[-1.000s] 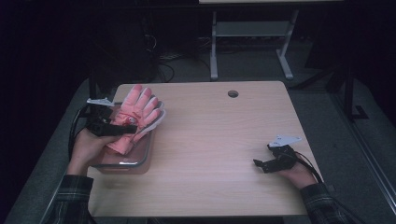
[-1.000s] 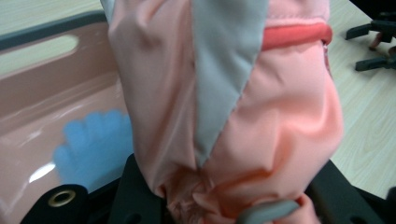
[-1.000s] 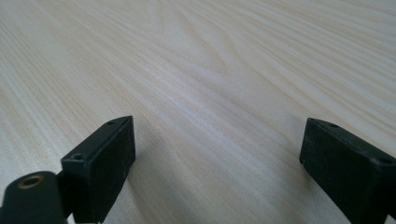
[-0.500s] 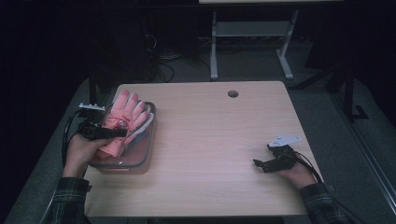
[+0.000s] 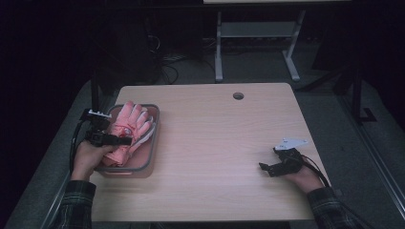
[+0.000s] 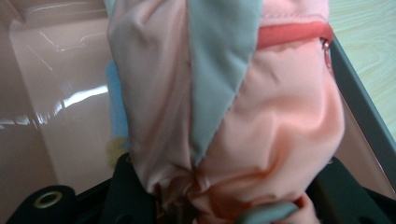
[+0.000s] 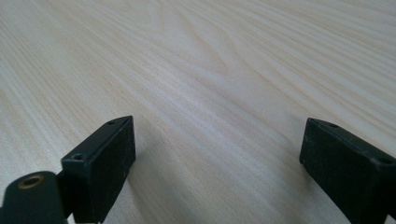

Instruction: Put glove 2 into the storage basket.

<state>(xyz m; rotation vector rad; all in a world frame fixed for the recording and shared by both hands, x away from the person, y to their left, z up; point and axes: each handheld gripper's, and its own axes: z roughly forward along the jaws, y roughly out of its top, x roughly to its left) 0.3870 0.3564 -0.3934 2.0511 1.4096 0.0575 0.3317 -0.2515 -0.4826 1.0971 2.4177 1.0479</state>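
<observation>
Left gripper (image 5: pixel 125 140) at table's 9 o'clock edge, over grey-rimmed tray (image 5: pixel 154 143). Jaws clamped on pink glove (image 5: pixel 128 125), fabric bunched between them in left gripper view. Glove (image 6: pixel 261 140) hangs over tray interior, fingers pointing toward 12 o'clock in high view; grey panel (image 6: pixel 219 70) and red trim (image 6: pixel 292 33) on it. Tray wall (image 6: pixel 51 107) pink, glossy.

Right gripper (image 5: pixel 265 167) at table's (image 5: pixel 219 138) 4 o'clock, resting low on wood, well apart from tray. Jaws wide open, nothing between them, bare wood (image 7: pixel 210 93) in the gap. Grey plate (image 5: pixel 292 142) on top.
</observation>
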